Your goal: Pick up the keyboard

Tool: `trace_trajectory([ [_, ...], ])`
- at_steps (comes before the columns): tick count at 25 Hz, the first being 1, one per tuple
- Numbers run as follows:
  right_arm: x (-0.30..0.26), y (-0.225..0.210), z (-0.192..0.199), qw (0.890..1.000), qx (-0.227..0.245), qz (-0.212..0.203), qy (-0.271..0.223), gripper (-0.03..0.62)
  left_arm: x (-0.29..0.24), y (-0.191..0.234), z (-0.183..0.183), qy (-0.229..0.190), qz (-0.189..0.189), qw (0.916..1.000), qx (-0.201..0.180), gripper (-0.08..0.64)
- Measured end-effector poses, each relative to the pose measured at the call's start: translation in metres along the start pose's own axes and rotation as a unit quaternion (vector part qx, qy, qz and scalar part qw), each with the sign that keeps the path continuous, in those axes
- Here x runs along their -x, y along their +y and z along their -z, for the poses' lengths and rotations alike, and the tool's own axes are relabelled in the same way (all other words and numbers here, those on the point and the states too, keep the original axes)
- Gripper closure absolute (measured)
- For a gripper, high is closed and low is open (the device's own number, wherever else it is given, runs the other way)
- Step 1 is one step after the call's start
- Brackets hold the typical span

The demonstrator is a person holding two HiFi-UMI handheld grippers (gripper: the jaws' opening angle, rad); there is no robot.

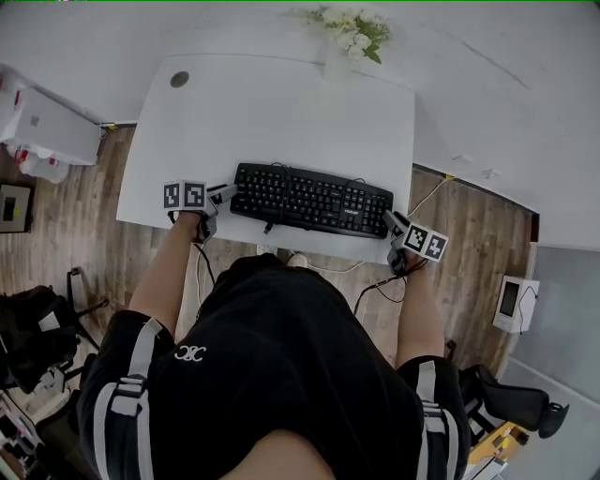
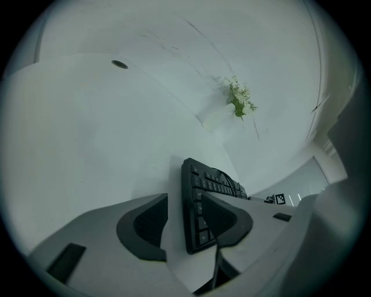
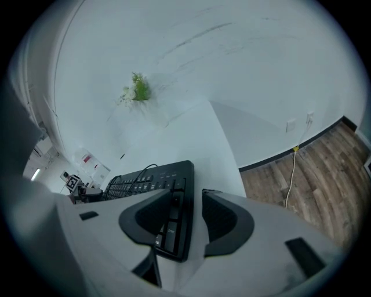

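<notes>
Stands over a white table (image 1: 272, 112), smooth and matte, with rounded corners and a round grey cable hole (image 1: 179, 80) at the far left. Faces a black keyboard (image 1: 312, 199), long, flat and rectangular, lying across the near edge of the table, its top packed with rows of small square plastic keys. Holds the left gripper (image 1: 228, 193) at the keyboard's left end and the right gripper (image 1: 389, 220) at its right end, both angled down, each topped by a cube (image 1: 184, 195) with black-and-white square markers.

Shows, in the left gripper view, jaws spread wide around the keyboard's left short end. Dark, finely textured pads (image 2: 145, 226) set in pale grey, curved plastic shells; one pad clear of the keyboard's edge with bare table between, the other hanging over the outer keys, touching or not cannot be told. No squeeze on the case.

Shows much the same in the right gripper view: jaws wide, the right short end between them, the outer pad parted from the edge by a strip of white table, the inner one above the keys.

Beyond, against the white wall: small white flowers (image 1: 352, 28) with green leaves. Around the table: brown wood-plank floor (image 1: 89, 244).
</notes>
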State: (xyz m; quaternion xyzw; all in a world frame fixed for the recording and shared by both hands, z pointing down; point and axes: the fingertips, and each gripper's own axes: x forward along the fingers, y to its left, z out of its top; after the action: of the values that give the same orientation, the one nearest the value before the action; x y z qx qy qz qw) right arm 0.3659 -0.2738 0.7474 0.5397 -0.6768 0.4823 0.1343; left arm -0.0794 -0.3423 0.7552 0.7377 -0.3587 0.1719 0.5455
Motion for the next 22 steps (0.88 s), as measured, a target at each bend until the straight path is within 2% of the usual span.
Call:
trace_trajectory([
  [10,-0.002,0.01,0.005,0.996,-0.027,-0.07,0.038,0.431,-0.012,-0.011,0.003,0.045,0.024,0.9985,-0.019,0.364],
  [15,-0.001,0.009,0.006,0.993,-0.042,-0.092,0.057,0.439,-0.019,-0.018,0.006,0.083,0.039,0.9953,-0.032,0.375],
  [18,-0.002,0.008,0.008,0.992,-0.037,-0.088,0.08,0.464,-0.018,-0.015,0.006,0.096,0.048,0.9942,-0.014,0.408],
  [22,-0.005,0.007,0.009,0.991,-0.035,-0.07,0.104,0.474,-0.019,-0.014,0.004,0.083,0.057,0.9945,0.027,0.426],
])
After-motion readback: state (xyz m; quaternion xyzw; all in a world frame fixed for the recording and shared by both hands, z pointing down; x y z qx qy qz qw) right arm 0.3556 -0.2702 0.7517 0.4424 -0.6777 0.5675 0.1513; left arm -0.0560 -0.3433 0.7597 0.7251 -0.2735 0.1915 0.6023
